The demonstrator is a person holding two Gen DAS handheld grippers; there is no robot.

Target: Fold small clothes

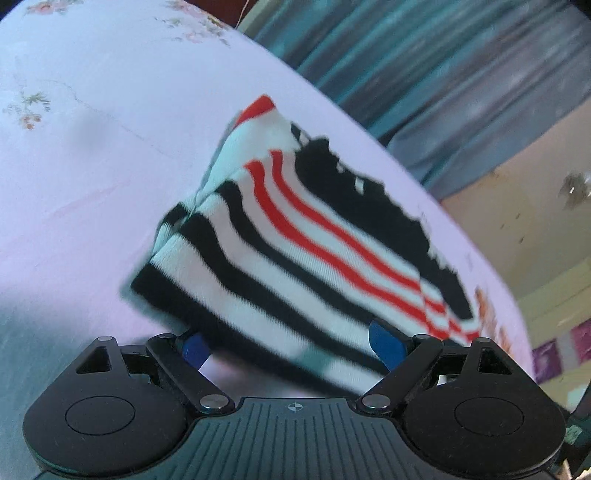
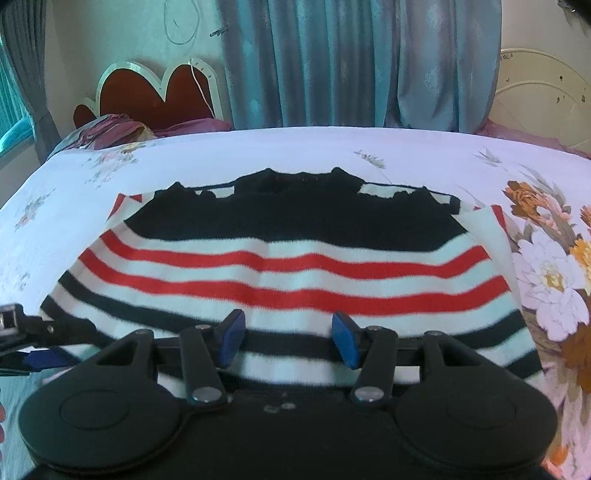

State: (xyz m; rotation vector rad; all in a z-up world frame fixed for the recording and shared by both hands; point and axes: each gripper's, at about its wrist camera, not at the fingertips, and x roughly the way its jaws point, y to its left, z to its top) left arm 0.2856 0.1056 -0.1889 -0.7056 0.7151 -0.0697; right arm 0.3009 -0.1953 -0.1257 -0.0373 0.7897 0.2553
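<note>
Two tongs at the near hem of the striped sweater (image 2: 280, 266), which lies on the floral bed sheet (image 2: 229, 155); left tongs (image 1: 291, 343) spread wide, right tongs (image 2: 288, 339) spread too, neither gripping the knit

Domestic bedroom. Bed (image 2: 258, 147) spread with pale floral sheet (image 2: 546, 258); red scalloped headboard (image 2: 147, 96) at far left corner, rumpled maroon bedding (image 2: 110, 127) beneath it. Full-length blue-grey curtains (image 2: 351, 62) behind bed. Cream painted walls (image 2: 122, 33), marked with pen scribble. White metal bedframe (image 2: 543, 81) at right. Teal-lit window (image 2: 13, 122) at far left.
</note>
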